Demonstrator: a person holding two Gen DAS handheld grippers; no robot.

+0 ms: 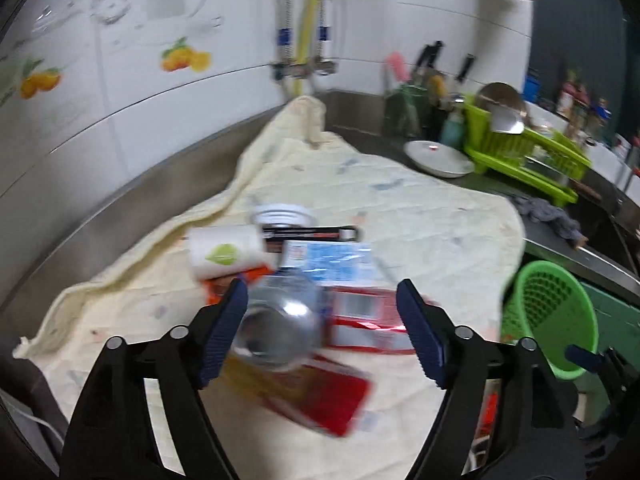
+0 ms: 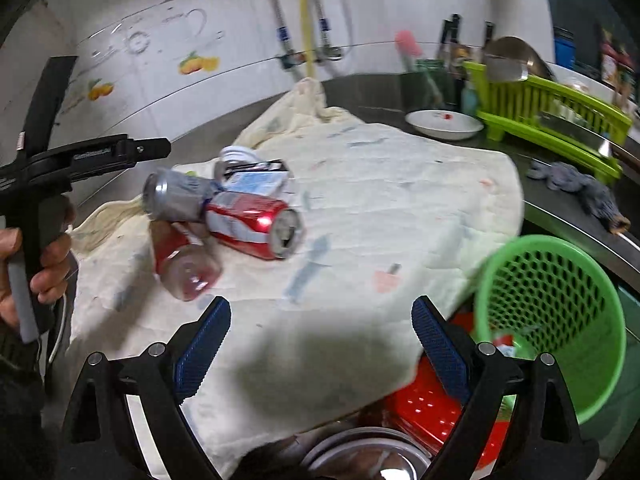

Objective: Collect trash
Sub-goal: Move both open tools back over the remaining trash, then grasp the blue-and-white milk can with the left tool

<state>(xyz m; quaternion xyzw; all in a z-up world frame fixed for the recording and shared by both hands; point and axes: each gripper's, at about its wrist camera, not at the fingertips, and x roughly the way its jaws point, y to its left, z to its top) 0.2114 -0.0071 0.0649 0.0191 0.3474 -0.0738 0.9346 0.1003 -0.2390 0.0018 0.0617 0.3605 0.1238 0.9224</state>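
Dented red aluminium can (image 2: 256,224) on its side, mouth toward camera; grey can (image 2: 176,198) touching it; clear red-labelled plastic bottle (image 2: 186,266) just beside; green mesh plastic basket (image 2: 548,320) well apart.

right gripper (image 2: 320,344): jaws wide apart, holding nothing, above cream cloth (image 2: 360,208) | red can (image 2: 252,224) on its side touching silver can (image 2: 176,196) and clear bottle (image 2: 186,268) | green basket (image 2: 552,320) at desk (image 2: 568,208) edge, right
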